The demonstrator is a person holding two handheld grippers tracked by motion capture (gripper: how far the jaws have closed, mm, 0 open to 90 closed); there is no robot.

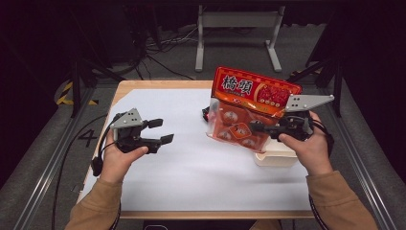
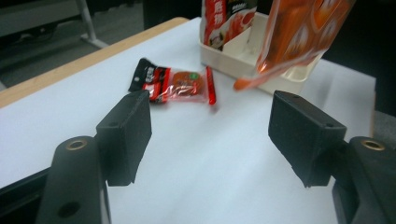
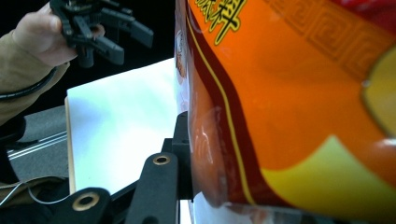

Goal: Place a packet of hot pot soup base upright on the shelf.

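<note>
A big orange snack bag (image 1: 249, 103) with Chinese lettering hangs tilted above the table, and my right gripper (image 1: 256, 127) is shut on its lower part. In the right gripper view the bag (image 3: 289, 102) covers one jaw, while the other finger (image 3: 183, 154) presses against its side. Under the bag stands a white divided container (image 1: 275, 158). My left gripper (image 1: 163, 131) hovers at the left over the white sheet, open with nothing between its jaws (image 2: 210, 135). It is well apart from the bag (image 2: 299, 32).
Small red snack packets (image 2: 182, 86) and a red stick pack (image 2: 211, 84) lie on the sheet left of the container (image 2: 233, 51), which holds another packet (image 2: 224, 18). The white sheet (image 1: 191, 163) covers most of the wooden table (image 1: 158, 84). Metal rails run along both sides.
</note>
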